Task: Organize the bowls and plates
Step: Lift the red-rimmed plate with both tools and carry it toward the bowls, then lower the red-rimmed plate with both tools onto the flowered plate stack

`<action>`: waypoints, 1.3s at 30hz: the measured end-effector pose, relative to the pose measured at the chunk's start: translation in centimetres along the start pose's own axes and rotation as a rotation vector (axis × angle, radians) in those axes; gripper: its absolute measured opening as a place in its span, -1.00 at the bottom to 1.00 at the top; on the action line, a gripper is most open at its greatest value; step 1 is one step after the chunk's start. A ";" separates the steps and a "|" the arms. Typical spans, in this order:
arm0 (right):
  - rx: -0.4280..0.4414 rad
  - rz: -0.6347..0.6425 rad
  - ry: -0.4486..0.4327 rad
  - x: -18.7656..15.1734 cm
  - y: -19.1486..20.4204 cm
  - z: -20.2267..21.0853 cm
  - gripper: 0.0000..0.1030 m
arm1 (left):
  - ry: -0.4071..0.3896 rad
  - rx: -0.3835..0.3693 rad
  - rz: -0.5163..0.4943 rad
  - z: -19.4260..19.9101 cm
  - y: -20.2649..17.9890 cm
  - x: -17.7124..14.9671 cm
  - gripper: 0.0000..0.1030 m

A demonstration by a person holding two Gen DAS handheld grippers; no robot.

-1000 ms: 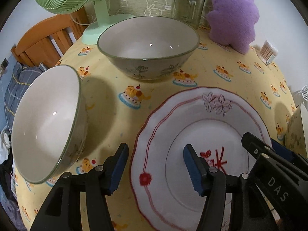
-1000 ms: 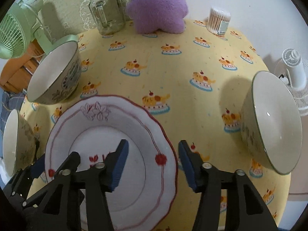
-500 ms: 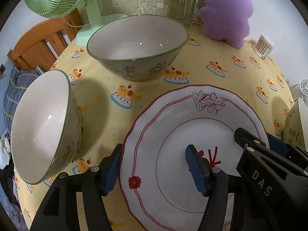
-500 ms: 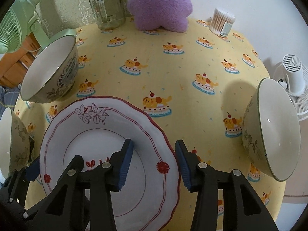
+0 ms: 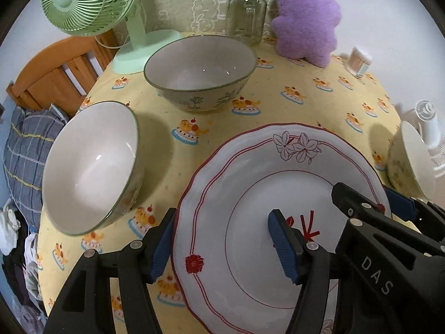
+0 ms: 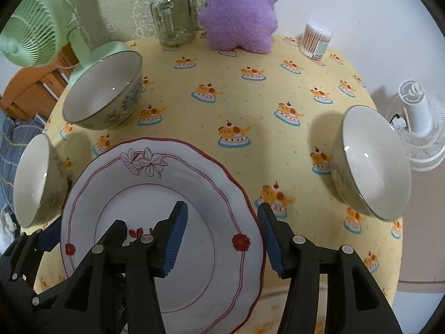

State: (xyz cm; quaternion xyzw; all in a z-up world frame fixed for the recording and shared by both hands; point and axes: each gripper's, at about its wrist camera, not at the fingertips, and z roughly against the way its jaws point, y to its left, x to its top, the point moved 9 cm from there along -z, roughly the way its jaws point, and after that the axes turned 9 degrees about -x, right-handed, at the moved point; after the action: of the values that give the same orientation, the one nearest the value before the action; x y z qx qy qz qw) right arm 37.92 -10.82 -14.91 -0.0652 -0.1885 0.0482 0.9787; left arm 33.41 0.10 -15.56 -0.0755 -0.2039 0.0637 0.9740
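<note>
Claws (image 5: pixel 222 240) (image 6: pixel 222 239) angled steeply down, straddling plate (image 5: pixel 250 167) rims

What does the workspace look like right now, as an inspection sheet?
Surface: yellow tablecloth, cake print.
Job's things: plate lying near the front edge; far bowl, left bowl, right bowl upright, apart.
Clutter: green fan, jar, purple plush, cotton swabs at back.
Grippers: left gripper and right gripper open, jaws just been opening, each straddling the plate's rim.
Cables: cord behind green fan.
Surroundings: wooden frame, plaid fabric, white fan.
</note>
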 end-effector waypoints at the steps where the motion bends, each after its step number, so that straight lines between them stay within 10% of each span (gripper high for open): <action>1: -0.002 0.000 -0.003 -0.3 0.0 0.5 0.13 | -0.002 -0.004 -0.004 0.4 0.0 -0.2 0.28; 39: -0.086 -0.277 0.013 -15.5 -7.9 9.7 0.25 | 0.045 -0.128 -0.202 7.2 -7.4 -11.9 0.28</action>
State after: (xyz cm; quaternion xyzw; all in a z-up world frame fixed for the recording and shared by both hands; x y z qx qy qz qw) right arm 20.52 -19.40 -10.45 -0.0806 -0.1913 -0.0959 0.9735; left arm 20.40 -8.09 -12.40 -0.1178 -0.1925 -0.0498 0.9729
